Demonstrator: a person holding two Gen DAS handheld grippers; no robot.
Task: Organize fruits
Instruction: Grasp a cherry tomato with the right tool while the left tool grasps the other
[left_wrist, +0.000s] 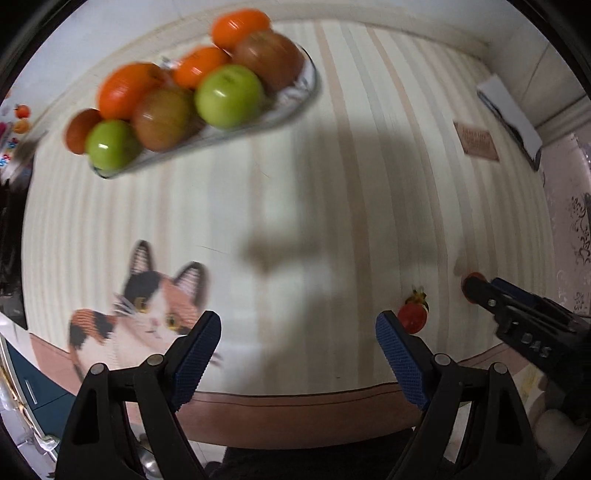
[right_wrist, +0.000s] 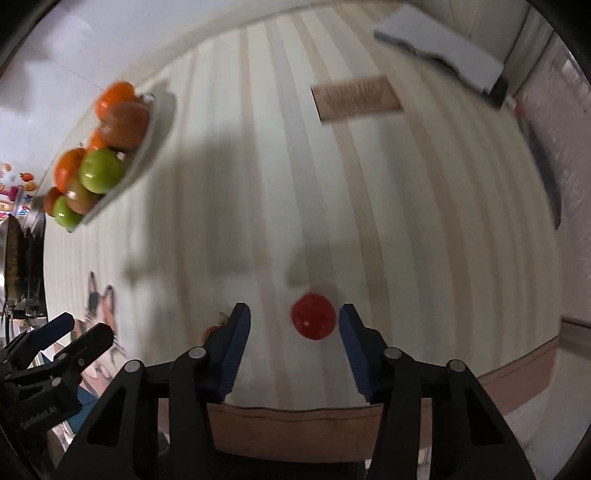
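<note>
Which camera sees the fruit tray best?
The left wrist view: the fruit tray appears large there, with oranges and green apples easy to tell apart despite blur. The right wrist view shows it small, tilted and squeezed near the left edge.

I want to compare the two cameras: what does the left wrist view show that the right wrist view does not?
Only the left wrist view shows the cat picture whole, with its face, and the small red fruit with a stem clearly. Only the right wrist view shows the round red fruit whole, between the right gripper and its open jaws. Both show the fruit dish, the striped tablecloth and the brown card.
</note>
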